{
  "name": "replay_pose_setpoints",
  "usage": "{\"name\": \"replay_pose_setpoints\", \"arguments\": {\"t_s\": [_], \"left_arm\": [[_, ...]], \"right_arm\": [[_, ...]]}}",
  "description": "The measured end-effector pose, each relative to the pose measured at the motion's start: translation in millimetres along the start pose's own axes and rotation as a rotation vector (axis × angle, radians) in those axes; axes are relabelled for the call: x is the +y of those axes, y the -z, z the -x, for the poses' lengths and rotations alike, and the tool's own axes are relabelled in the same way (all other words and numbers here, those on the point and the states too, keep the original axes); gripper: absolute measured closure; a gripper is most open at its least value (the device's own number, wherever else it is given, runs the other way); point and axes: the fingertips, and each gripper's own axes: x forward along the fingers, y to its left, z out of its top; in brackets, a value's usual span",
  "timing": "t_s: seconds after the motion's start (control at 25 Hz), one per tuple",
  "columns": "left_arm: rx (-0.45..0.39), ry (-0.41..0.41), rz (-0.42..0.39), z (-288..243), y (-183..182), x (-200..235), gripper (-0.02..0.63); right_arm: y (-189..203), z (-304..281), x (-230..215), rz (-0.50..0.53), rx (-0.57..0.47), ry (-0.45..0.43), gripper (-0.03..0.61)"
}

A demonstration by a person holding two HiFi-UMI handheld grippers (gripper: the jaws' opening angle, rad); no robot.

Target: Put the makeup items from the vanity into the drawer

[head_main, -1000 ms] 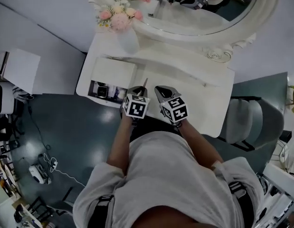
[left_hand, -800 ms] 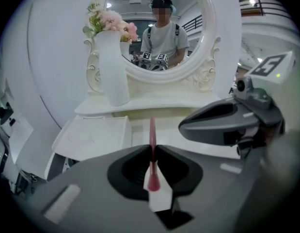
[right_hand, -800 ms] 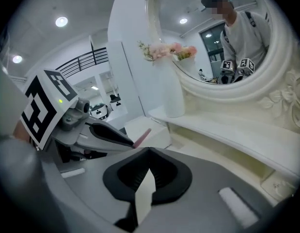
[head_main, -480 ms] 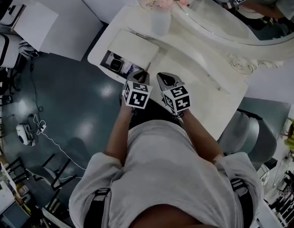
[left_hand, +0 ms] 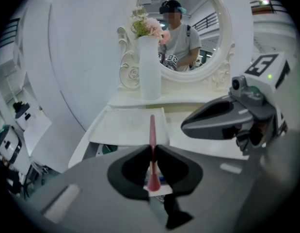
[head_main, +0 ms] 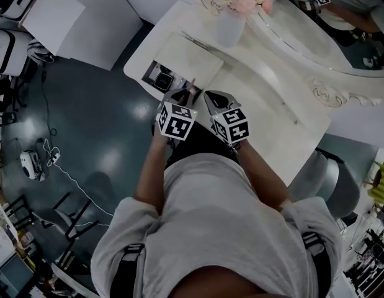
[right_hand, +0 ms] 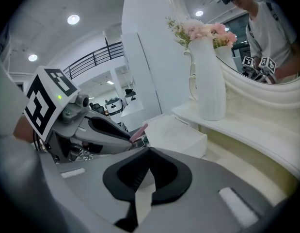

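— What's changed?
— Your left gripper, pinching the pink stick, has swung left and is now near the open drawer.
— And my right gripper?
— Pressed together, empty, alongside. Dropping the stick in likely comes next.

Seen from above, the person's left forearm and right forearm reach up-frame out of loose grey sleeves, carrying the two grippers side by side at centre frame, marker cubes close together. The left gripper — tilted steeply downward — has its jaws pinched on a slim pink stick that juts out past the pads. The right gripper, just to its right, points less steeply — jaws pressed together, nothing between them.
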Motion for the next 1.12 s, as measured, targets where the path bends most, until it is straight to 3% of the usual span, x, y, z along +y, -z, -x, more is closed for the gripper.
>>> {"name": "replay_pose_setpoints", "arguments": {"t_s": [0.16, 0.32, 0.48, 0.6, 0.92, 1.12], "left_arm": [[0.051, 0.057, -0.19, -5, 6, 17, 0.568], [0.094, 0.147, -0.321, -14, 5, 26, 0.568], [0.161, 0.231, -0.558, -23, 13, 28, 0.568], [0.185, 0.282, -0.69, -29, 19, 28, 0.568], [0.259, 0.43, -0.994, -50, 40, 33, 0.568], [0.292, 0.509, -1.087, -60, 46, 33, 0.568]], "right_arm": [[-11, -10, 1, -0.002, -0.011, 0.016, 0.58], [-14, -18, -5, -0.04, -0.012, 0.052, 0.58], [-17, -25, -5, -0.06, -0.01, 0.08, 0.58], [-16, -29, -9, -0.077, -0.008, 0.106, 0.58], [-10, -30, -18, -0.121, 0.013, 0.176, 0.58], [-4, -28, -23, -0.154, 0.027, 0.215, 0.58]]}}
